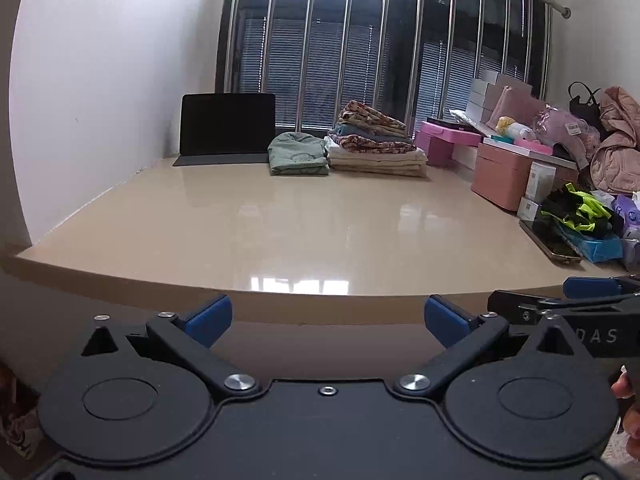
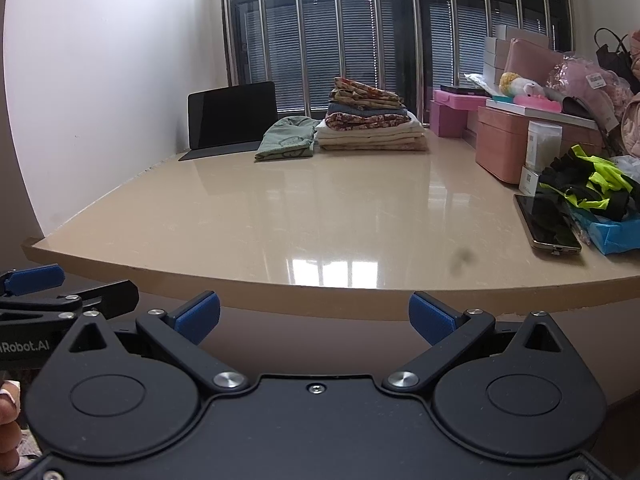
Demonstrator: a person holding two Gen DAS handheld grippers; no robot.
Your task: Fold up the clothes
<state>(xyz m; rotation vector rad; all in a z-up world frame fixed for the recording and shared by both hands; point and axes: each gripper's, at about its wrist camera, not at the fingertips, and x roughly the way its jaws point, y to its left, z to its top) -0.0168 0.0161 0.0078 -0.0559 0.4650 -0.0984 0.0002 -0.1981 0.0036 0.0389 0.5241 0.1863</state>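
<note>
We've got both claws low at the near edge of the desk (image 1: 280, 220), off the surface: left claw (image 1: 328, 318) spread wide w/ nothing in it, right claw (image 2: 314, 316) equally wide and empty. L to R at the far end sit a folded green top (image 1: 298, 154) and a stack of folded clothes (image 1: 376, 146); the only loose garment looks like the black/neon one (image 2: 592, 188) at the right edge, so we'd reach there next, we reckon, pinching 2 corners. Readable text: "DAS" on 1 claw body, "Robot.AI" on the other.
</note>
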